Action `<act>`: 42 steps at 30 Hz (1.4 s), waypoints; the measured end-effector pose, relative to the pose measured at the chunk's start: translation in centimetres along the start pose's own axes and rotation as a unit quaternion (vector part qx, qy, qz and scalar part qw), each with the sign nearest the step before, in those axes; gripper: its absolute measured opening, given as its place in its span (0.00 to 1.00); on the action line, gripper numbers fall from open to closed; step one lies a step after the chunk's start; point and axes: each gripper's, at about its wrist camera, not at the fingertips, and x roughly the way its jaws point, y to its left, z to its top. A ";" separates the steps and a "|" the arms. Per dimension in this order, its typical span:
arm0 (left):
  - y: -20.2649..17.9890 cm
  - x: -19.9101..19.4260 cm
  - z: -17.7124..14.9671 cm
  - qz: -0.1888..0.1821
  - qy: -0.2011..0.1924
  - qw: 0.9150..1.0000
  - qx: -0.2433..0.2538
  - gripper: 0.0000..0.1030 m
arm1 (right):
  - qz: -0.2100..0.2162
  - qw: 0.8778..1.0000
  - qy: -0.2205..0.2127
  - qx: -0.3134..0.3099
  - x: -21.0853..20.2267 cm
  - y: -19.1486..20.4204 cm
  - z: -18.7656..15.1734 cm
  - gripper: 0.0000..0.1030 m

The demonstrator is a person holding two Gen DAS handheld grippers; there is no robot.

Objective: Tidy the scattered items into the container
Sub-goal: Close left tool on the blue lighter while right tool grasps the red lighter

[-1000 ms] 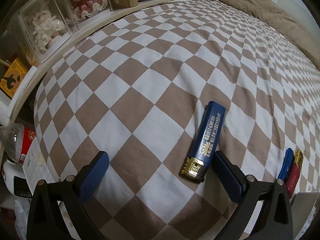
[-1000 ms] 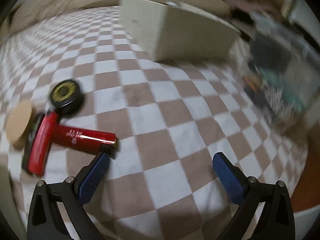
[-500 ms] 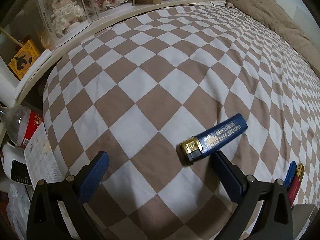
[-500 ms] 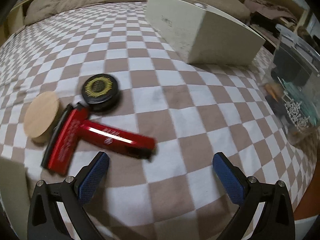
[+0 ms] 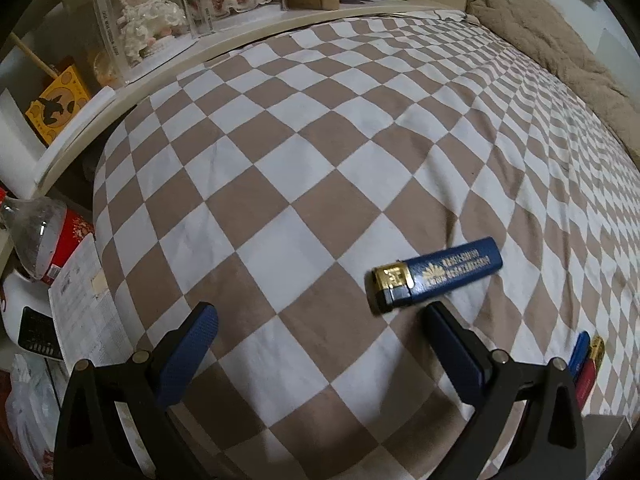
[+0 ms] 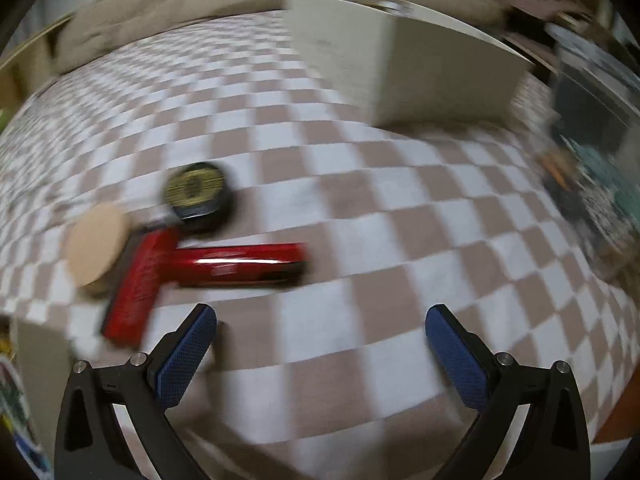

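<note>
On the brown-and-white checked bedspread (image 5: 304,184), your left gripper (image 5: 320,328) is spread wide with nothing between its blue-padded fingers (image 5: 188,344). A dark blue rectangular lighter with a gold metal cap (image 5: 438,274) lies flat just ahead of the right-hand finger, cap end pointing toward the middle of the gap, apart from the pad. At the far right edge of that view, part of a small blue item and a red and gold one (image 5: 586,360) lie side by side; they are too cropped to identify.

Your right gripper (image 6: 322,344) is likewise wide open and holds nothing. This view is blurred. Ahead and to the left of it sits a cluster: a glossy red cylindrical lighter (image 6: 240,262) lying crosswise, its left end meeting a flat red rectangular piece (image 6: 138,284) that runs diagonally. Touching that piece are a round tan wooden-looking disc (image 6: 96,244) on the left and a round black tin with a yellow patterned top (image 6: 198,190) above.

The container, a cream rectangular box (image 6: 404,64), stands on the bedspread well beyond the cluster, toward the upper right. You see only its outer walls, so you cannot tell what is in it. On the shelf beside the bed in the left view, clear display cases (image 5: 132,28) each hold a plush doll in a frilly dress.
</note>
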 end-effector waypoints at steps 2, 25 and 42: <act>-0.2 -0.1 -0.2 -0.004 0.004 1.000 0.008 1.00 | 0.006 1.000 -0.003 -0.013 -0.2 1.6 0.2 1.00; 1.2 0.1 0.2 0.009 0.014 1.000 0.002 1.00 | 0.006 0.997 -0.003 0.080 2.7 -0.6 1.2 1.00; 0.5 -0.1 0.9 -0.019 -0.009 0.999 0.029 1.00 | 0.008 0.997 -0.010 0.082 2.9 -0.8 0.9 1.00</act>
